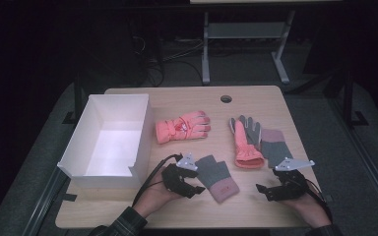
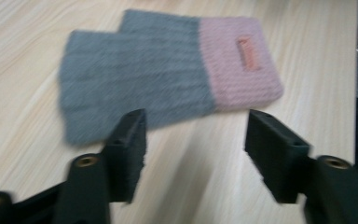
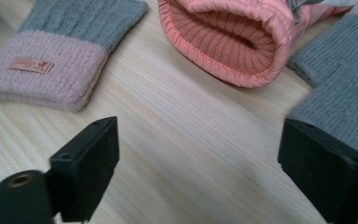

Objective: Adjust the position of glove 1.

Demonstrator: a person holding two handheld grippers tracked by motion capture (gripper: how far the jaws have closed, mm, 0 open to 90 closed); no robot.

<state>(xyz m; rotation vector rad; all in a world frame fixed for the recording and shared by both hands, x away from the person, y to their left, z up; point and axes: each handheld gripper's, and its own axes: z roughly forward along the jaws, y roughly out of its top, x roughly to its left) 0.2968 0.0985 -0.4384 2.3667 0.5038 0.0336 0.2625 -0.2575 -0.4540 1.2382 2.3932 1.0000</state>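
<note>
Basically, grey-pink knit glove [image 1: 217, 177] lies flat on bench [image 1: 256, 211], just past left tool [image 1: 195, 187], jaws spread, empty. Soft, light, floppy, so pinch the thick pink cuff [image 2: 242, 63]. Right tool [image 1: 263, 191] released, idle.

Two black handheld grippers, each topped with a grey three-cornered plate. The left gripper [image 1: 193, 188] trails a black cable looping back past a dark plaid sleeve [image 1: 123, 222]. The right gripper [image 1: 264, 191] has a cable running by the wrist. Up close, the fingers [image 2: 128, 144] are blocky, matte black slabs (brass-coloured screw inserts sit in the arms behind them).
</note>
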